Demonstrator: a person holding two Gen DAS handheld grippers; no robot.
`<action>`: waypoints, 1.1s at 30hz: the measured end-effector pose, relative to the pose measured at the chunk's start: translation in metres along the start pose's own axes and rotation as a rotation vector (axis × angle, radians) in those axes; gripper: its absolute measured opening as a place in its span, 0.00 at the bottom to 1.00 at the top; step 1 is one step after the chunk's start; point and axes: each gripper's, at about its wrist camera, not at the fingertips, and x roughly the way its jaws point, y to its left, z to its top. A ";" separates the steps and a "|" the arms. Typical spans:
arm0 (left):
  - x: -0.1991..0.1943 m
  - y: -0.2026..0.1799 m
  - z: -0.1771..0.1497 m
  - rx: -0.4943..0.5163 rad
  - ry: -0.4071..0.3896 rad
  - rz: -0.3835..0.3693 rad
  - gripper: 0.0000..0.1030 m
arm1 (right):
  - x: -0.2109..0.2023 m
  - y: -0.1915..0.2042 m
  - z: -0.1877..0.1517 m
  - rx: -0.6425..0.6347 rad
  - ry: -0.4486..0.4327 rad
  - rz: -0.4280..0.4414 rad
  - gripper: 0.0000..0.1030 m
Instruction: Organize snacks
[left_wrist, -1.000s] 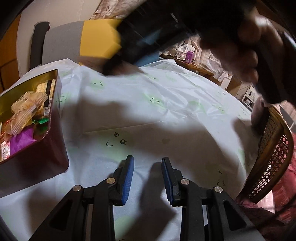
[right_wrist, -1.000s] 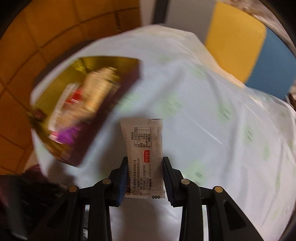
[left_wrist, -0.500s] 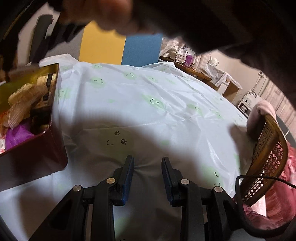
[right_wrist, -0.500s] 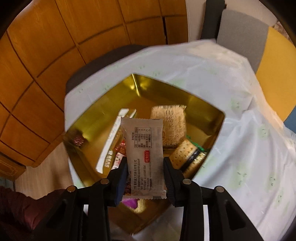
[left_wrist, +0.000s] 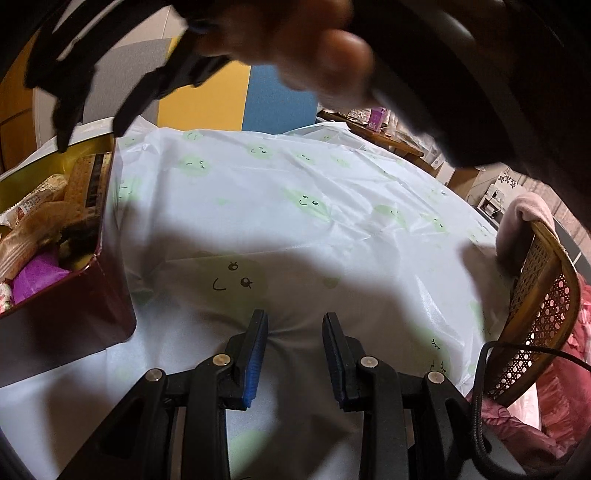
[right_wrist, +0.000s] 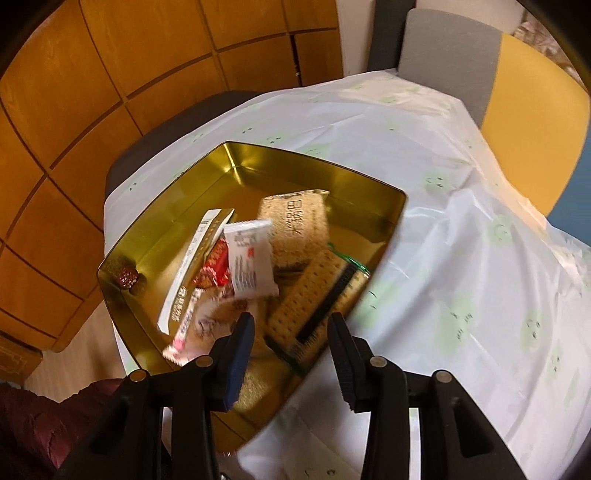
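A gold-lined tin (right_wrist: 236, 155) with dark red outer walls (left_wrist: 66, 325) holds several wrapped snacks. In the right wrist view a white snack packet (right_wrist: 251, 262) lies blurred on top of the pile, beside cracker packs (right_wrist: 314, 299) and a red wrapper (right_wrist: 214, 266). My right gripper (right_wrist: 291, 332) is open and empty above the tin's near edge. My left gripper (left_wrist: 295, 339) is open and empty, low over the tablecloth, right of the tin. The right hand and gripper (left_wrist: 325, 51) loom blurred across the top of the left wrist view.
A white tablecloth with green smiley faces (left_wrist: 314, 206) covers the table. A wicker chair (left_wrist: 543, 295) stands at the right edge. A grey, yellow and blue panel (right_wrist: 517, 74) and an orange wood wall (right_wrist: 110, 74) stand behind. A dark chair seat (right_wrist: 166, 125) lies beyond the tin.
My right gripper carried the white packet over the tin, opened and released it; the packet now lies in the tin. The left gripper stayed put.
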 end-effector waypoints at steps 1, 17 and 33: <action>0.000 0.000 0.000 -0.002 0.001 0.001 0.30 | -0.004 -0.001 -0.004 0.004 -0.007 -0.009 0.40; -0.047 -0.007 0.021 0.014 -0.021 0.221 0.38 | -0.084 -0.039 -0.078 0.217 -0.217 -0.245 0.40; -0.116 0.045 0.037 -0.177 -0.165 0.515 0.72 | -0.094 -0.026 -0.128 0.428 -0.333 -0.424 0.41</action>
